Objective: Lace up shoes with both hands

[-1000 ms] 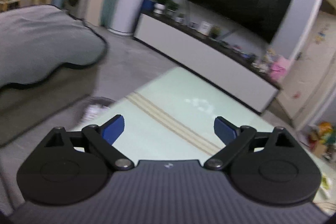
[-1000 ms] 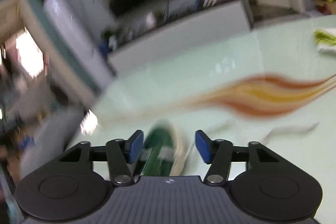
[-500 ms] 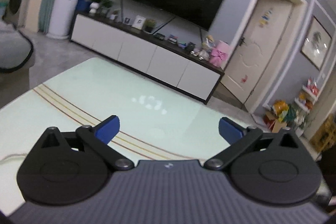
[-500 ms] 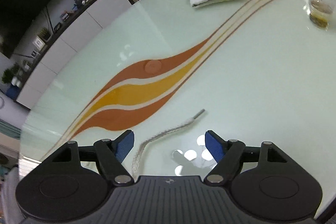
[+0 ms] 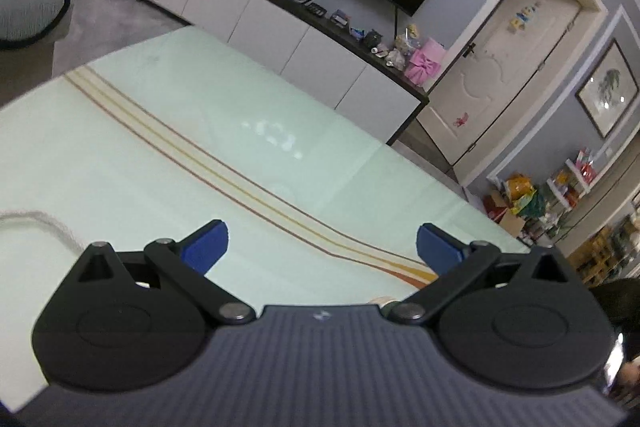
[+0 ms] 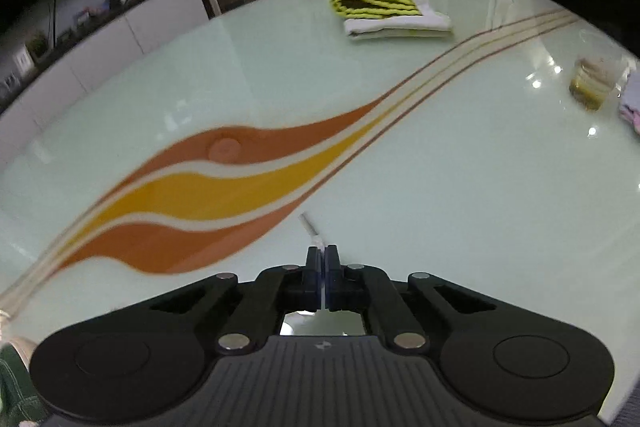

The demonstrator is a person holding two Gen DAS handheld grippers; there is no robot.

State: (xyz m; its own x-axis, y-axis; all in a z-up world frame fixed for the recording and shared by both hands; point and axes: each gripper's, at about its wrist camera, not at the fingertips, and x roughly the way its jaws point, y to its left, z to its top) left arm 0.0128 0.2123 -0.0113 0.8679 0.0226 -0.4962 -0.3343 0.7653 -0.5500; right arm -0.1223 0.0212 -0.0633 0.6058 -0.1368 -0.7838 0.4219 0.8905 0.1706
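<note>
The shoelace (image 6: 311, 229) is pinched near its end in your right claw (image 6: 321, 254): the two blue pads are pressed together on it, and the stiff tip sticks out just ahead of the fingertips, slanting up and left over the pale green glass worktop (image 6: 460, 187). A second stretch of white lace (image 5: 38, 223) shows in the left wrist view, lying on the worktop to the left of your left claw (image 5: 322, 247) and running down behind its left finger; whether it touches that finger cannot be told. Your left claw stands wide open with nothing between its blue pads (image 5: 206, 245), pointing across the worktop. At the lower left corner of the right wrist view, beside and behind the right claw, a sliver of green shoe (image 6: 16, 387) with white stitching is visible; the rest is cut off. Ahead and left of the right claw runs the orange and yellow wave pattern (image 6: 224, 195) set in the glass. Far ahead and slightly right lies a folded white towel with a yellow-green edge (image 6: 390, 11). Well to the right of the right claw stands a clear cup (image 6: 596, 83) with yellowish liquid.
</note>
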